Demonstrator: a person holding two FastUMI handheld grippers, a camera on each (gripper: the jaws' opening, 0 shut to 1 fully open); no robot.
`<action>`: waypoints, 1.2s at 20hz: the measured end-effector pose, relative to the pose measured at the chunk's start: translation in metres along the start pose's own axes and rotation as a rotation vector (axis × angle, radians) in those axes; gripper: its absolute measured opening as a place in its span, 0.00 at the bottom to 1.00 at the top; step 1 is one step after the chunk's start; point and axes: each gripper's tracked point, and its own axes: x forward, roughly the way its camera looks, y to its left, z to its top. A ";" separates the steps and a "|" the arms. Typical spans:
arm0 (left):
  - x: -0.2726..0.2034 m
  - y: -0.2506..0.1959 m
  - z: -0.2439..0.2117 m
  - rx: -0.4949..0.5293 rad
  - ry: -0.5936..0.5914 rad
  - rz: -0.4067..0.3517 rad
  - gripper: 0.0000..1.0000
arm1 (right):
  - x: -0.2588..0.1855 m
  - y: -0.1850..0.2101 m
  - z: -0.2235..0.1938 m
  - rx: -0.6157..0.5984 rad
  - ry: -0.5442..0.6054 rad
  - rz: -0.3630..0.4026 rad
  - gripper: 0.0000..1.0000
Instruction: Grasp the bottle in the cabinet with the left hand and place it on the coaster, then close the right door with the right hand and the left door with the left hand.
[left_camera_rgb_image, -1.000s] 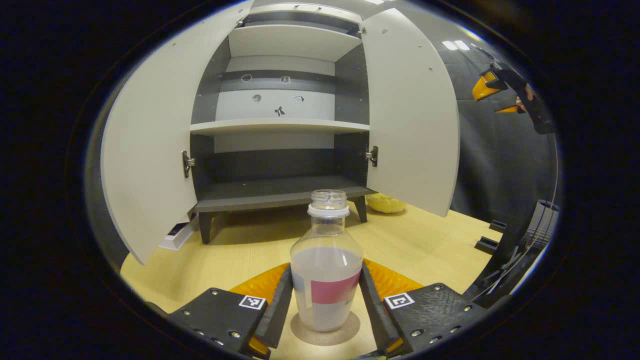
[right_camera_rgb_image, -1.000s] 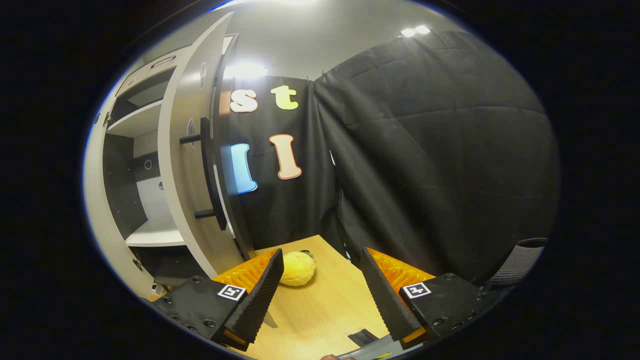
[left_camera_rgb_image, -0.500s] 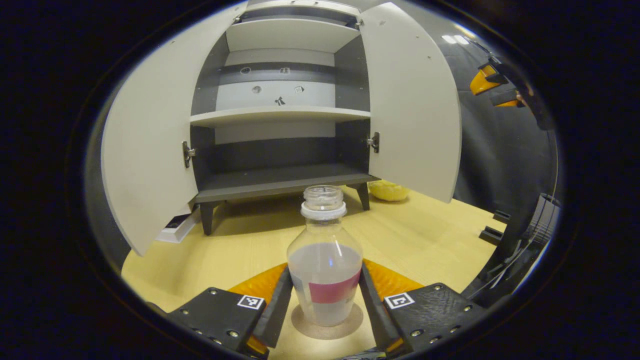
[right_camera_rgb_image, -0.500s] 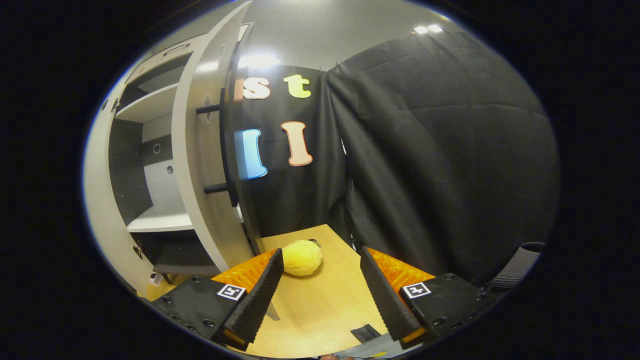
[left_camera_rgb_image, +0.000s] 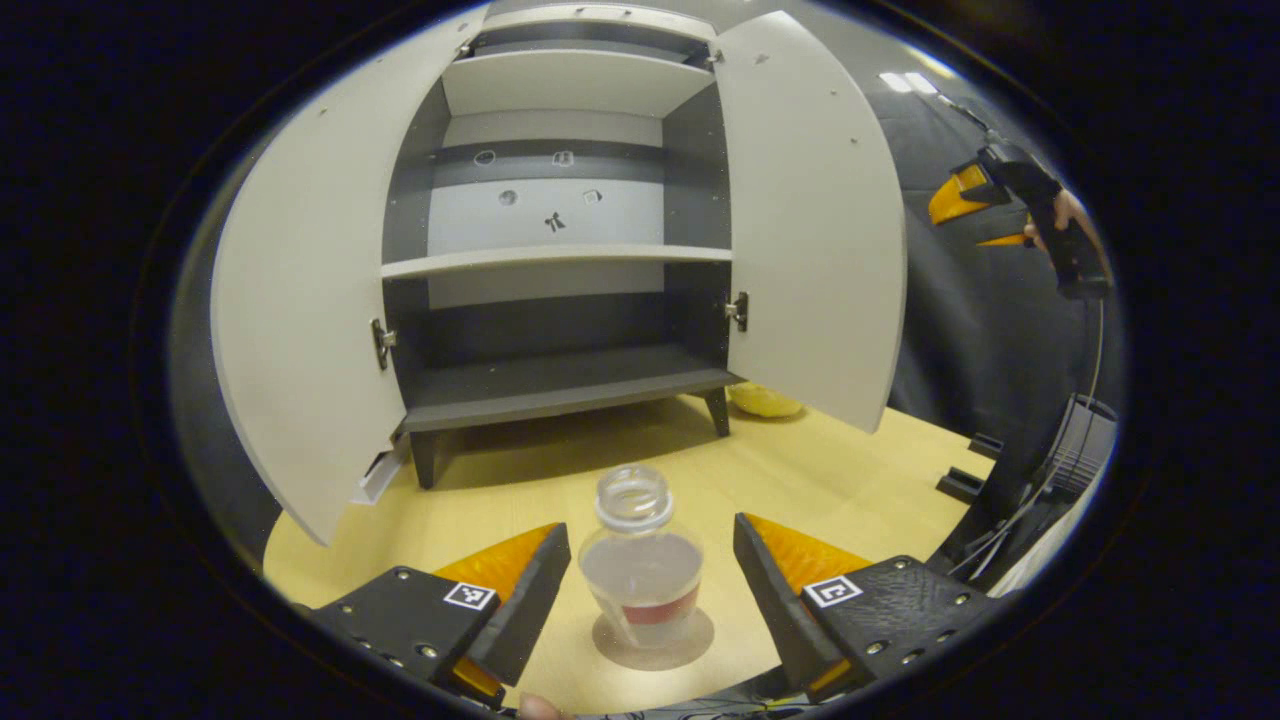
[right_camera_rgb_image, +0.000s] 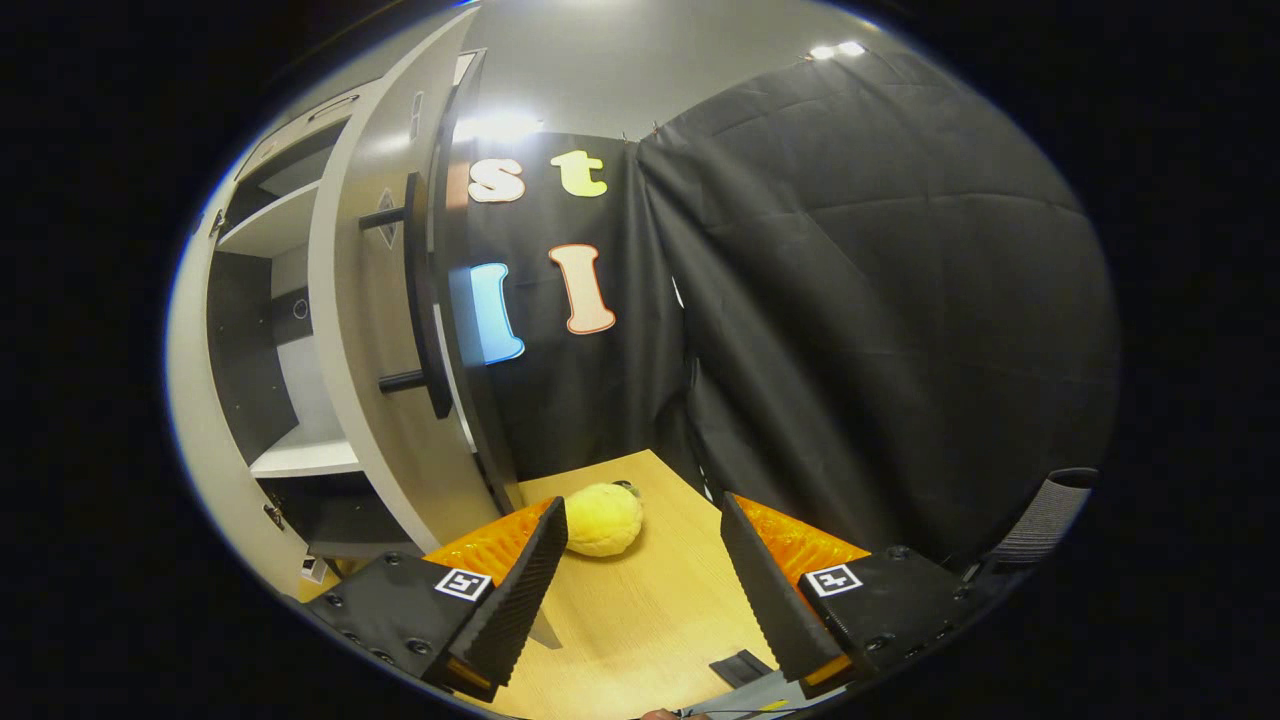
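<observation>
Clear bottle stands on coaster, both grippers open

Clear plastic bottle (left_camera_rgb_image: 640, 570), uncapped, partly filled with liquid and banded with a reddish label, stands upright on the round coaster (left_camera_rgb_image: 652, 642) on the wooden table (left_camera_rgb_image: 830, 480). The left gripper (left_camera_rgb_image: 650, 590) has its jaws spread wide, one finger on each side of the bottle. A visible gap separates each finger from the bottle wall, so neither finger touches it and nothing is held.

In the left gripper view the cabinet (left_camera_rgb_image: 555, 300) stands beyond the bottle on short legs, with both doors swung outward. The left door (left_camera_rgb_image: 300, 300) and the right door (left_camera_rgb_image: 800, 220) are light grey on their inner faces; the shelves inside are bare apart from small marks on the back panel. A yellow object (left_camera_rgb_image: 765, 400) lies on the table, partly hidden behind the lower edge of the right door.

The right gripper (right_camera_rgb_image: 640, 580) is raised beside the outer face of the right door (right_camera_rgb_image: 365, 330), near its dark bar handle (right_camera_rgb_image: 415, 300) but apart from it. Its jaws are wide apart and hold nothing; the yellow object (right_camera_rgb_image: 603, 520) lies on the table (right_camera_rgb_image: 640, 620) beyond the fingertips. In the left gripper view this gripper (left_camera_rgb_image: 975, 200) appears at the upper right, held by a hand (left_camera_rgb_image: 1065, 215), clear of the door edge.
</observation>
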 end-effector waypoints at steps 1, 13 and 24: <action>-0.007 0.000 0.014 0.021 -0.020 0.006 0.95 | -0.001 -0.002 0.001 0.004 -0.005 -0.004 0.98; -0.064 0.052 0.178 -0.052 -0.236 0.194 0.95 | 0.013 -0.005 0.049 0.066 -0.107 -0.006 0.98; -0.071 0.115 0.199 -0.070 -0.244 0.383 1.00 | 0.016 0.026 0.123 -0.053 -0.249 0.098 0.98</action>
